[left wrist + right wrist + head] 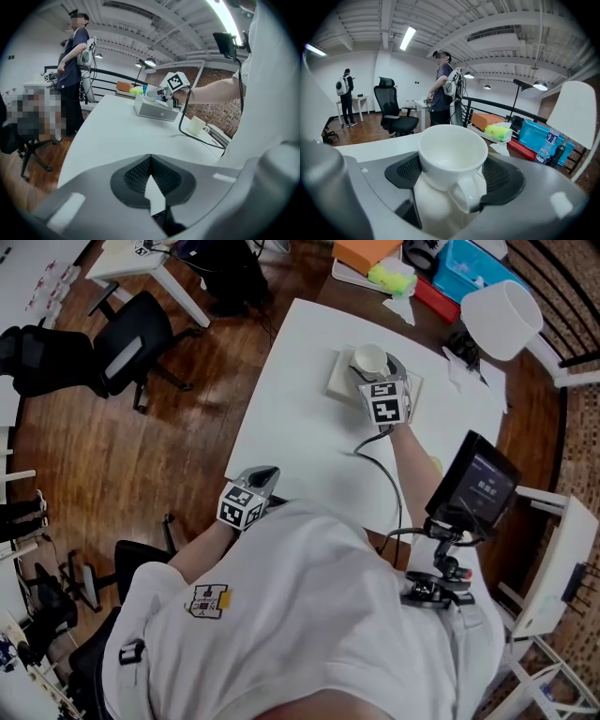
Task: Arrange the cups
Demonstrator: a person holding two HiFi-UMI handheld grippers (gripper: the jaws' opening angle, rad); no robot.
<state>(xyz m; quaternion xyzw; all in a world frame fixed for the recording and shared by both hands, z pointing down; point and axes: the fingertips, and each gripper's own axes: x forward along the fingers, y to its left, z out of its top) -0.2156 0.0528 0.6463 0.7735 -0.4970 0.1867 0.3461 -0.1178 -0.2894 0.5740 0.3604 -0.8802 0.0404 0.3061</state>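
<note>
A white cup [370, 359] stands on a pale grey box [339, 379] at the far side of the white table [300, 418]. My right gripper [372, 369] reaches to it. In the right gripper view the cup [451, 157] fills the gap, handle toward the camera, and both dark pads [402, 171] lie against its sides. Something white shows under it; I cannot tell what. My left gripper [269, 472] rests at the table's near left edge, jaws shut and empty [150, 159]. A second white cup [197, 125] on a saucer stands near the table's edge.
A white lamp shade [502, 320] and a screen on a stand [473, 486] are at the right. Blue [469, 268], orange [366, 251] and green items clutter the dark desk beyond. Black office chairs [131, 338] stand on the wooden floor at left. A person [72, 70] stands past the table.
</note>
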